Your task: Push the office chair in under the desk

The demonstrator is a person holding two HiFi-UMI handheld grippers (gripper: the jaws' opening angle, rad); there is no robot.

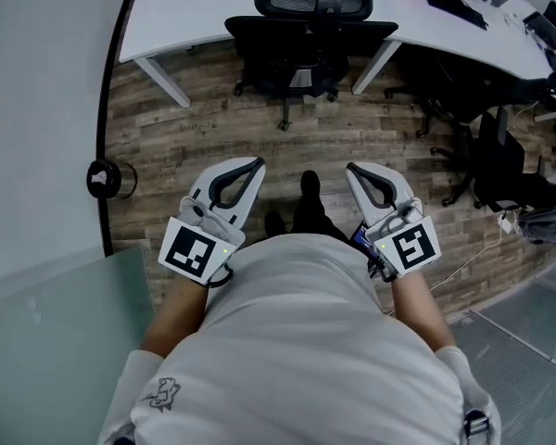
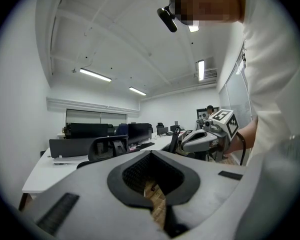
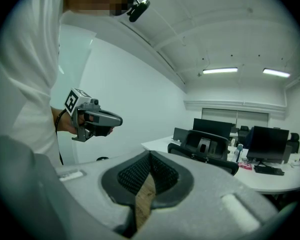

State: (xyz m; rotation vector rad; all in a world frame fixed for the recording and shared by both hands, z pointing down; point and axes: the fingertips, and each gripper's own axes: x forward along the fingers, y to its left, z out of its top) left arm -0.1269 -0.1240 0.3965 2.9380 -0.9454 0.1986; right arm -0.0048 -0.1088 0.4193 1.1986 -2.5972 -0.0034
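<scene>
The black mesh office chair (image 1: 310, 35) may swivel against the white surface (image 1: 195, 12) if my closed, empty left claw (image 1: 256, 165) and right claw (image 1: 352, 168) push unevenly.

White T-shirt (image 1: 296, 360), pale grey left gripper (image 1: 256, 165) and right gripper (image 1: 352, 168), black-and-white marker cubes (image 1: 196, 251)

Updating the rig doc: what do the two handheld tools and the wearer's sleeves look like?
Left tool and right tool: light grey shells, tapered jaws with black-rimmed teardrop cut-outs. Each carries a white marker cube printed with black squares. A black cable loops at each wrist. The short sleeves are white.
</scene>
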